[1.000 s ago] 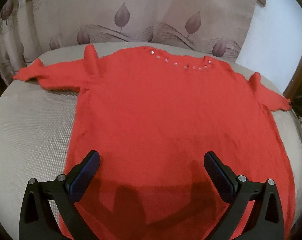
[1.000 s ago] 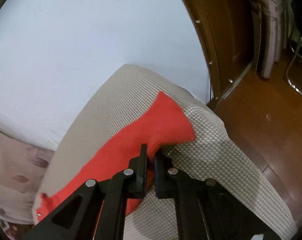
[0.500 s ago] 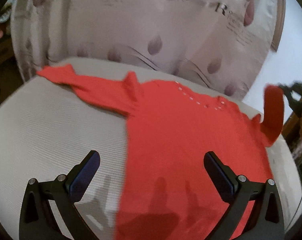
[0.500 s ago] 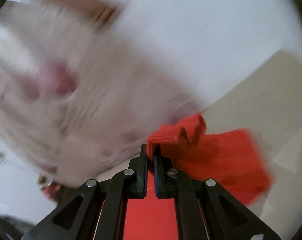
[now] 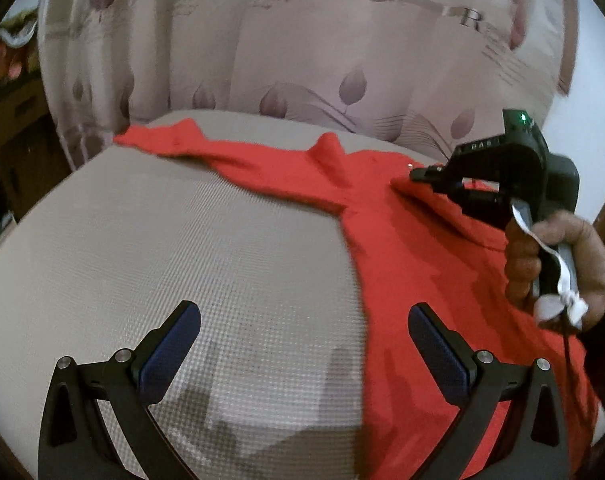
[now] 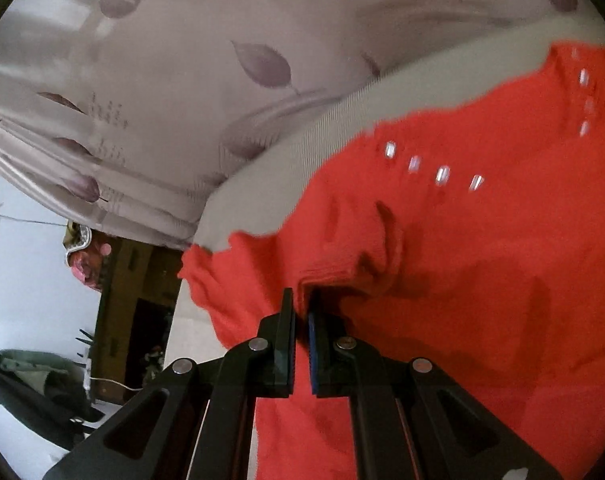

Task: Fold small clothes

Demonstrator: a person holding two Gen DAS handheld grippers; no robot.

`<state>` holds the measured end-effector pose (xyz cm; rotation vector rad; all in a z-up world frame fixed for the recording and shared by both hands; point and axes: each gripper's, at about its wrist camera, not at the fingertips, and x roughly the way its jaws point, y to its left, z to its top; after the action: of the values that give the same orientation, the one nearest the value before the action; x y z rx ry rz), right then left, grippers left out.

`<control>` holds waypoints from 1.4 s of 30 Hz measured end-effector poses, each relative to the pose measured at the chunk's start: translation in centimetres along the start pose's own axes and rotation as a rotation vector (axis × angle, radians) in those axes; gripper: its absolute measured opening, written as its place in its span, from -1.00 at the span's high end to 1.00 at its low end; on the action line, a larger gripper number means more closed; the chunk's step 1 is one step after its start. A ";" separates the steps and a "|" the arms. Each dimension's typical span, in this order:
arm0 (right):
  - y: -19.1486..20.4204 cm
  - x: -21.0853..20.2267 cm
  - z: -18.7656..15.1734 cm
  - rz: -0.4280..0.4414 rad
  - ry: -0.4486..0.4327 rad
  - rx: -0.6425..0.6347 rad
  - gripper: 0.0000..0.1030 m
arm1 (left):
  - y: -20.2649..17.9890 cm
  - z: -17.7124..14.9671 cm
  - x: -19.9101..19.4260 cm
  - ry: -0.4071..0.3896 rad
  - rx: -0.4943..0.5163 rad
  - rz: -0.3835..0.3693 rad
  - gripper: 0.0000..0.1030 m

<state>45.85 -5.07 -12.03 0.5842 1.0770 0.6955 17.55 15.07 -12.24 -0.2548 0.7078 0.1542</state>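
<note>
A red knitted sweater [image 5: 402,240] lies flat on a beige textured cushion [image 5: 182,260], its left sleeve [image 5: 174,142] stretched out to the far left. My right gripper [image 6: 301,308] is shut on the right sleeve's cuff [image 6: 334,272] and holds it folded over the sweater's chest, just below the beaded neckline [image 6: 426,168]. It also shows in the left wrist view [image 5: 418,176], held by a hand. My left gripper [image 5: 304,344] is open and empty above the cushion, beside the sweater's left edge.
A beige curtain [image 5: 322,40] with leaf print hangs behind the cushion. A white wall [image 5: 582,120] is at the right. Dark wooden furniture [image 6: 142,300] and clutter stand beyond the cushion's far end.
My right gripper has carried the right sleeve up and across onto the sweater's chest. My left gripper has swung left, off the sweater's body and over bare cushion.
</note>
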 end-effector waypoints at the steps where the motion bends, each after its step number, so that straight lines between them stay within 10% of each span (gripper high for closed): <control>1: 0.2 0.2 -0.3 -0.009 0.003 -0.010 0.90 | 0.4 -0.1 0.2 0.005 -0.016 -0.007 -1.00; 10: 1.6 -0.4 -2.8 -0.062 0.053 -0.206 0.74 | 1.7 -0.8 1.7 0.054 -0.100 -0.048 -1.00; 17: 3.5 -2.1 -2.8 -0.014 0.082 -0.451 0.07 | 1.4 -0.7 2.0 0.044 -0.093 -0.036 -1.00; 21: 5.7 -4.3 -3.0 -0.024 0.032 -0.594 -0.84 | 0.9 0.1 1.7 0.027 -0.072 -0.058 -1.00; 26: 2.5 -8.7 -0.7 0.175 -0.054 -0.331 -0.84 | -1.2 2.4 1.5 0.001 0.016 -0.154 -1.00; 34: -6.7 -19.5 -3.4 -0.083 -0.308 -0.200 -0.64 | -4.8 7.7 7.0 -0.057 0.186 -0.185 -1.00; 42: -11.1 -21.4 -7.4 -0.124 -0.299 -0.143 -0.62 | -8.6 11.5 15.7 0.068 0.414 -0.278 -0.90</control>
<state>34.90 -27.77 -10.35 0.4763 0.7717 0.5517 38.39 10.87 -12.62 0.0404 0.7472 -0.2664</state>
